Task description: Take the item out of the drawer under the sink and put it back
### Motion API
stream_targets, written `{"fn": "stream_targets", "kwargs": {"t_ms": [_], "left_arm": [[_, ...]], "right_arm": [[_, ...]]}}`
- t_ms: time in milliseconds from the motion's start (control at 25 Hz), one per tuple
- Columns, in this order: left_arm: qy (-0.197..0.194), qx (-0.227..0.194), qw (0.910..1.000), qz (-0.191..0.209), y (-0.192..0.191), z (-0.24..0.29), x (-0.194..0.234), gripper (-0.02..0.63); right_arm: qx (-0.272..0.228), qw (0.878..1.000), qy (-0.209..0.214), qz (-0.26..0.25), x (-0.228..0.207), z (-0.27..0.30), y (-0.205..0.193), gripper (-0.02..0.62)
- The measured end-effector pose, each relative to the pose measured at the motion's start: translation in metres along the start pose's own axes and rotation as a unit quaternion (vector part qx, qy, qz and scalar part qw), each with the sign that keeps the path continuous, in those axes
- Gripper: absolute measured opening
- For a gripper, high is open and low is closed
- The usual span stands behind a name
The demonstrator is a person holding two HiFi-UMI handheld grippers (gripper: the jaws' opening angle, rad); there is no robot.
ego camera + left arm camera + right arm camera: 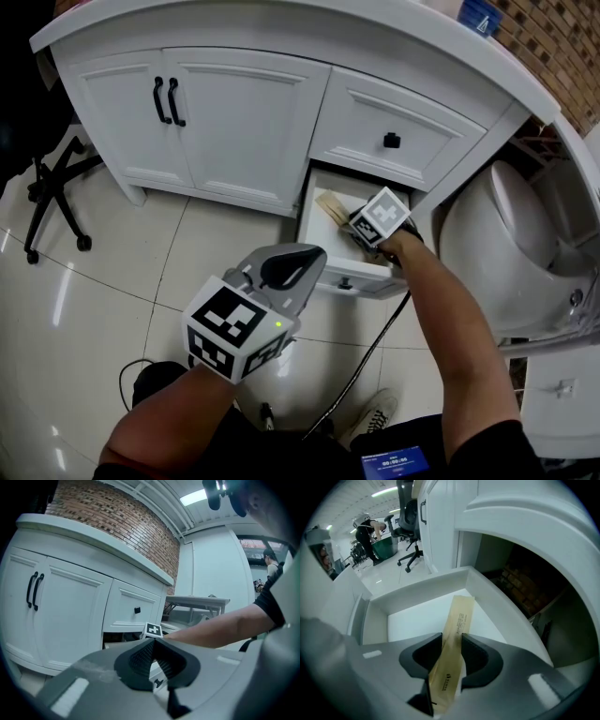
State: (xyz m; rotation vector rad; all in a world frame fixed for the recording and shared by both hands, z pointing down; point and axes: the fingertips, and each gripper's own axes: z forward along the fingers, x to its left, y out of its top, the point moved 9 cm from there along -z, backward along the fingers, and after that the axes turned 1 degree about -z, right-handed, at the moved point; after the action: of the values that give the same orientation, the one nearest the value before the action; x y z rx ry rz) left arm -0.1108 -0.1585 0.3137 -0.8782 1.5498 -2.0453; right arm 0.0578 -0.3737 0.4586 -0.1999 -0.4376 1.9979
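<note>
The right gripper's (451, 641) jaws are spread. A slim tan paper packet (458, 616) is seen between the pads, released rather than pinched, with its far end down on the white floor of the open drawer (422, 587) at centre frame. The left gripper's (153, 643) jaws are closed together on nothing, at the lower centre of its own view. Print on the packet is shown only in the right gripper view. In the head view only its pale tip is seen, beyond the marker cube (384, 214). No packet can be seen in the left gripper view, where a forearm (220, 627) and cabinet doors (56, 606) are shown instead.
</note>
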Motion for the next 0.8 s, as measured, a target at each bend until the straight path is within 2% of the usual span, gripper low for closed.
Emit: {"fn": "stream_targets", "kwargs": {"t_ms": [400, 600, 640, 800], "left_arm": [[0.001, 0.003, 1.0, 0.0, -0.001, -0.001, 0.001, 0.006], [0.003, 0.004, 1.0, 0.002, -0.001, -0.003, 0.0, 0.006], [0.002, 0.004, 1.0, 0.003, 0.0, -0.003, -0.001, 0.006], [0.001, 0.003, 1.0, 0.007, 0.0, -0.004, -0.004, 0.006]], "right_arm": [[-0.004, 1.0, -0.007, 0.009, -0.002, 0.001, 0.001, 0.089], [-0.008, 1.0, -0.017, -0.006, 0.002, -0.003, 0.0, 0.058], [-0.01, 1.0, -0.02, -0.011, 0.004, -0.005, 0.001, 0.034], [-0.012, 0.999, -0.029, -0.026, 0.009, -0.016, 0.006, 0.026]]}}
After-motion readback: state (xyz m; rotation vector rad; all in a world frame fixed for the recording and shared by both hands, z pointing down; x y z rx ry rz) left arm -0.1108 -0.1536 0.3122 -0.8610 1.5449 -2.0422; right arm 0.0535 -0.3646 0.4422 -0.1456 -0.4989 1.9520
